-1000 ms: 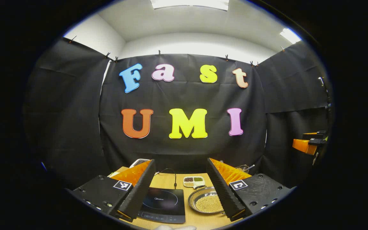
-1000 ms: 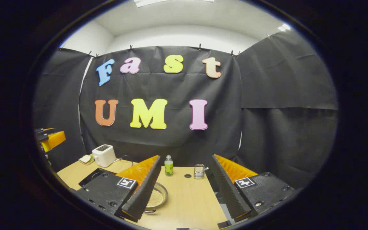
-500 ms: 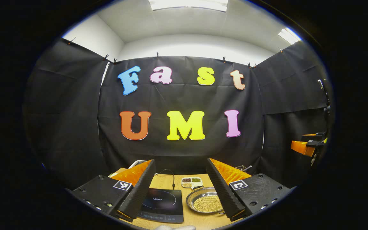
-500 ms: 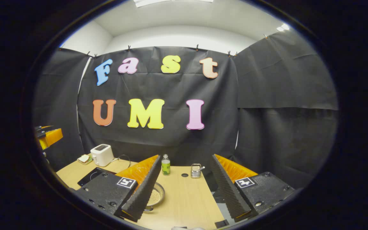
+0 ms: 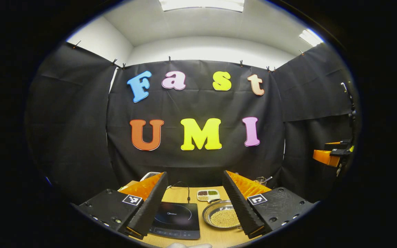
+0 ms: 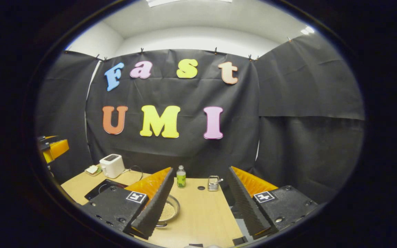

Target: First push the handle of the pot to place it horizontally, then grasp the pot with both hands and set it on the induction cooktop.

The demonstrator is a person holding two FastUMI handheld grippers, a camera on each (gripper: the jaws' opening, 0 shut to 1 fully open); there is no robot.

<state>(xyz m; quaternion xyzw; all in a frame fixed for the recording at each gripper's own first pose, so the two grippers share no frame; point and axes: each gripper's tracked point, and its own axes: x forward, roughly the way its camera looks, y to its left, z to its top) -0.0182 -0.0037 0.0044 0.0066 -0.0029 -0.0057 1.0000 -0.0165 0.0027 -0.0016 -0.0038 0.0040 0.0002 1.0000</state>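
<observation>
A shallow steel pot [image 5: 221,217] holding pale beans sits on the wooden table [image 5: 177,196], just right of the black induction cooktop [image 5: 176,220]. My left gripper [image 5: 193,232] hovers above the table's near edge, open, with nothing between its fingers; one finger [image 5: 240,206] covers the pot's right rim. In the right gripper view the pot [image 6: 169,210] peeks out beside a finger [image 6: 153,206], and the cooktop [image 6: 98,188] lies further left. My right gripper [image 6: 198,231] is open and holds nothing. Each gripper shows at the other view's edge: the right gripper [image 5: 329,156] and the left gripper [image 6: 52,148].
A small divided dish of beans [image 5: 208,195] lies behind the pot, near the cooktop's cord [image 5: 187,193]. A white toaster [image 6: 111,165] and a plate of bread [image 6: 91,169] stand at the back left. A green bottle [image 6: 181,176] and a small metal rack [image 6: 213,183] stand at the back.
Both views have drifted only slightly, dipping and then rising a little. Both grippers stay open and the pot has not moved.
</observation>
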